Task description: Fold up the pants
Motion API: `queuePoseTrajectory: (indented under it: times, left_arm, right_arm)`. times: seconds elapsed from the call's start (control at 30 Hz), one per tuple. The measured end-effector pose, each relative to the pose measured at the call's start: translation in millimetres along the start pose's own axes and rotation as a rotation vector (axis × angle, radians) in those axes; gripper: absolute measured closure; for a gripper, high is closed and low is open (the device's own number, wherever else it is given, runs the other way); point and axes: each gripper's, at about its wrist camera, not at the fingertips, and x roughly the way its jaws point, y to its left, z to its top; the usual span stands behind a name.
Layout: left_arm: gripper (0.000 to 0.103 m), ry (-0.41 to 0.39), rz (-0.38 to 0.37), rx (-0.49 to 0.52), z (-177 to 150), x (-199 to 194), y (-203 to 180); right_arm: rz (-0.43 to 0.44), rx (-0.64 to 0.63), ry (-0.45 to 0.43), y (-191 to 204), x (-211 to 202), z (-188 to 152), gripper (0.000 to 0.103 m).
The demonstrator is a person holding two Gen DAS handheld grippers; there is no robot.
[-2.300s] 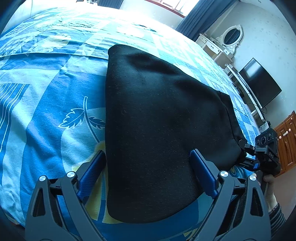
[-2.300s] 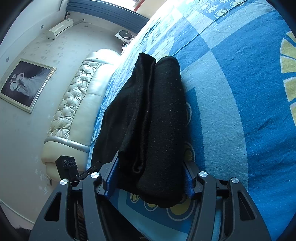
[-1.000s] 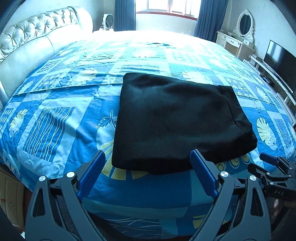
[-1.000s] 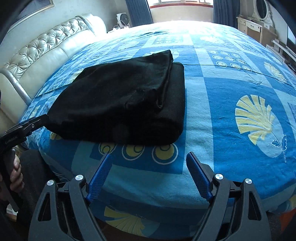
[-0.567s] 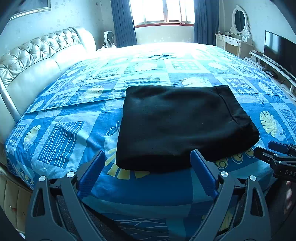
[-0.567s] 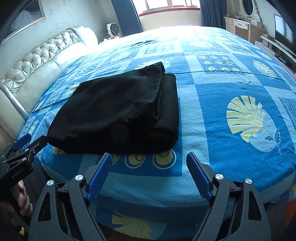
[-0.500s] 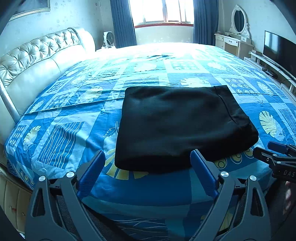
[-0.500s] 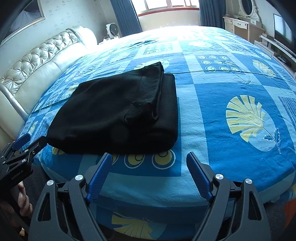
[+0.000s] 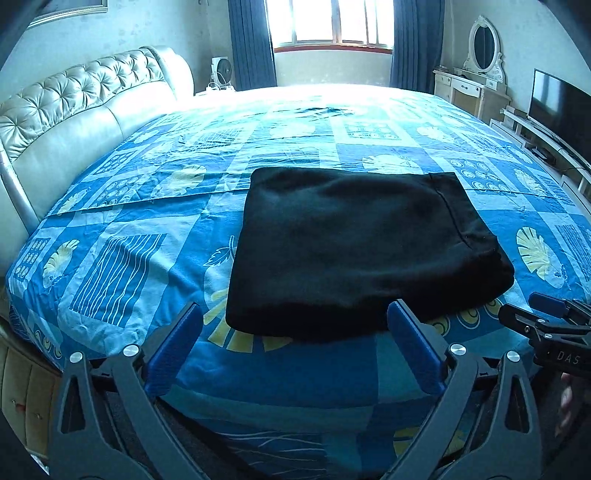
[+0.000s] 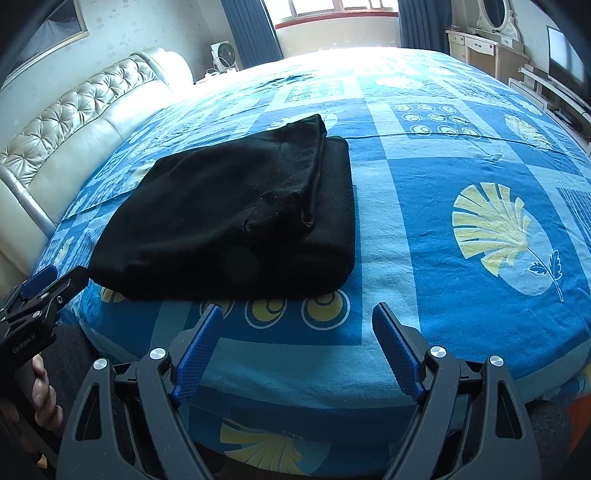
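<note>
The black pants (image 9: 354,251) lie folded into a flat rectangle on the blue patterned bed sheet (image 9: 122,266), near the bed's front edge. In the right wrist view the pants (image 10: 236,218) show stacked layers with the fold edges at the right. My left gripper (image 9: 295,317) is open and empty, held back just short of the pants' near edge. My right gripper (image 10: 297,317) is open and empty, also back from the pants, over the sheet's front edge. Each gripper shows at the edge of the other's view, the right one (image 9: 546,314) and the left one (image 10: 40,288).
A tufted cream headboard (image 9: 74,110) runs along the left. A window with blue curtains (image 9: 332,22) is at the far side. A dressing table with mirror (image 9: 476,74) and a TV (image 9: 557,107) stand at the right. A small fan (image 10: 221,55) stands beside the headboard.
Both grippers have let go of the pants and pulled back from the bed edge. The pants lie still on the sheet.
</note>
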Motion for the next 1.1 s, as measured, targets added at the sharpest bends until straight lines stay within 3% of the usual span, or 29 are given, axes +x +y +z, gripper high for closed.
queuePoseTrajectory:
  times: [0.17,0.47,1.1]
  left_arm:
    - [0.002,-0.025,0.013,0.033,-0.3,-4.4,-5.4]
    - [0.002,0.057,0.011,0.02,-1.4,6.4,-3.2]
    - [0.002,0.059,0.022,0.012,-0.8,7.3,1.4]
  right_arm:
    - [0.006,0.012,0.012,-1.9,1.9,-0.2,0.021]
    - [0.014,0.003,0.033,0.1,5.8,-2.8,0.021]
    - [0.027,-0.016,0.05,6.3,9.4,-5.2,0.021]
